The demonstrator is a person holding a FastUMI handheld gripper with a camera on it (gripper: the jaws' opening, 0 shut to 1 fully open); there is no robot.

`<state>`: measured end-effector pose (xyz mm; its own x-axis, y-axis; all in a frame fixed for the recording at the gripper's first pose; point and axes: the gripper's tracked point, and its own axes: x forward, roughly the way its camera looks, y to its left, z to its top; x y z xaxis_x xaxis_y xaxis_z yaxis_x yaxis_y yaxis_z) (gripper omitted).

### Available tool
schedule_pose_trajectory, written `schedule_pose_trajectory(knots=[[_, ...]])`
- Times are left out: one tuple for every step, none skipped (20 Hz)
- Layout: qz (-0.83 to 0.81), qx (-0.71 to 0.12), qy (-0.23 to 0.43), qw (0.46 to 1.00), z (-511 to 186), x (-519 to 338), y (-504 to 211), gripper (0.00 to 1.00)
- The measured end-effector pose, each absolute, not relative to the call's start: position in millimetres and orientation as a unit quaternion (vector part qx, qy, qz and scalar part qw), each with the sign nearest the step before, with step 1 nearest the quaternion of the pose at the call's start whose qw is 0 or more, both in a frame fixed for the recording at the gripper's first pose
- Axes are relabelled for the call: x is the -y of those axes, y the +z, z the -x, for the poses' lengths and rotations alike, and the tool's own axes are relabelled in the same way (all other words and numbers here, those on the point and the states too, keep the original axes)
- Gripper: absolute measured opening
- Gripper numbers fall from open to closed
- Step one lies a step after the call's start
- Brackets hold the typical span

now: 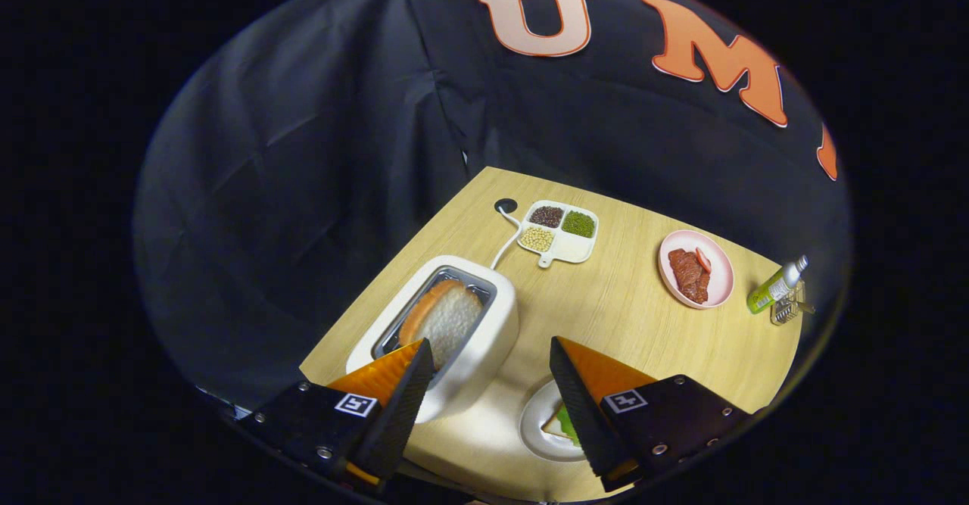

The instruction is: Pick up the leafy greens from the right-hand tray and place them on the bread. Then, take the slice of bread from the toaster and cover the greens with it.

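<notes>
A white toaster (473,346) stands on the wooden table (621,316) with a slice of bread (443,316) sticking up from its slot. My gripper (492,353) is open and hovers above the table; its left finger overlaps the toaster's near end, just short of the bread. Partly hidden behind the right finger is a white plate (539,423) carrying a bread slice (555,427) with leafy greens (569,423) lying on it.
Beyond the toaster sits a white divided tray (587,251) holding several kinds of beans. A pink plate (723,266) with meat slices lies further right. A green bottle (774,287) and a small metal holder stand near the table's right edge. A white cord runs from the toaster.
</notes>
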<state>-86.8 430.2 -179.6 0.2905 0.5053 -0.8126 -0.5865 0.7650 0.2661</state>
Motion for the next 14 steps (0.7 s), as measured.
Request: schedule_pose_trajectory(knots=[[0.045, -0.49, 0.342, 0.801, 87, -441, -179, 0.93], [0.053, -0.491, 0.339, 0.801, 84, -449, -178, 0.93], [0.061, -0.494, 0.333, 0.801, 82, -455, -179, 0.93], [0.063, -0.501, 0.326, 0.8, 81, -462, -180, 0.93], [0.064, -0.509, 0.319, 0.797, 83, -468, -182, 0.93], [0.065, -0.516, 0.312, 0.795, 83, -472, -184, 0.93], [0.069, -0.525, 0.307, 0.791, 83, -475, -189, 0.93], [0.074, -0.534, 0.302, 0.786, 83, -478, -193, 0.93], [0.083, -0.547, 0.291, 0.781, 86, -476, -199, 0.93], [0.087, -0.557, 0.283, 0.776, 86, -475, -203, 0.92], [0.091, -0.565, 0.273, 0.773, 87, -474, -208, 0.91], [0.093, -0.571, 0.267, 0.771, 85, -475, -212, 0.9], [0.095, -0.578, 0.261, 0.768, 85, -474, -216, 0.89], [0.095, -0.584, 0.258, 0.763, 83, -475, -220, 0.85]])
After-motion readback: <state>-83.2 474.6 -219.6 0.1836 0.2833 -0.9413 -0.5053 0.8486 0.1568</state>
